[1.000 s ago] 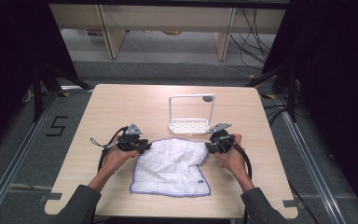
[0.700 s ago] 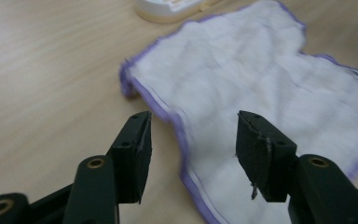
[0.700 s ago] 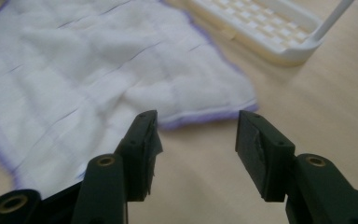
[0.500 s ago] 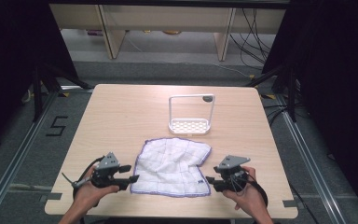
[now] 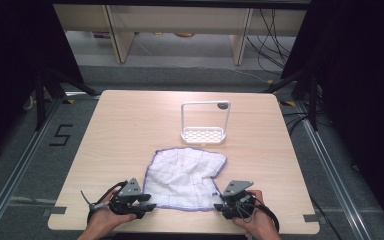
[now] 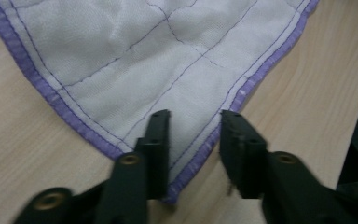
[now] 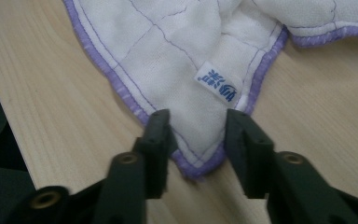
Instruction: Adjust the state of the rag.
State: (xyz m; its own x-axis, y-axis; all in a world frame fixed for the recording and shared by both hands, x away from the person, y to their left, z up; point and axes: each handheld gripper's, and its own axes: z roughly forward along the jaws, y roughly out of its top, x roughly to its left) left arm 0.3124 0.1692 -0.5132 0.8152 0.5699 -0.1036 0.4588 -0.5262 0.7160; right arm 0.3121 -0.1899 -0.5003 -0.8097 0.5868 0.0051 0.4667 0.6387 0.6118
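A white quilted cloth [image 5: 185, 177] with a purple hem lies flat on the wooden table [image 5: 130, 130], its far right corner rumpled. My left gripper [image 5: 147, 206] sits at the cloth's near left corner, my right gripper [image 5: 219, 206] at its near right corner. In the left gripper view the jaws [image 6: 193, 116] straddle the corner of the cloth [image 6: 144, 56] with a gap between them. In the right gripper view the jaws [image 7: 196, 114] straddle the other corner [image 7: 177, 51], beside a small printed label [image 7: 216, 84]. Both pairs of jaws have just been closing, with cloth between them and the pads not pressing on it.
A white wire rack [image 5: 203, 134] with a perforated base stands upright beyond the cloth, near the table's middle. The near table edge [image 5: 190, 231] runs just under both hands. Dark frame posts and cables stand around the table.
Both hands have come back from the cloth's far corners to its near corners, close to the table's front edge. The cloth has stayed flat where it was left.
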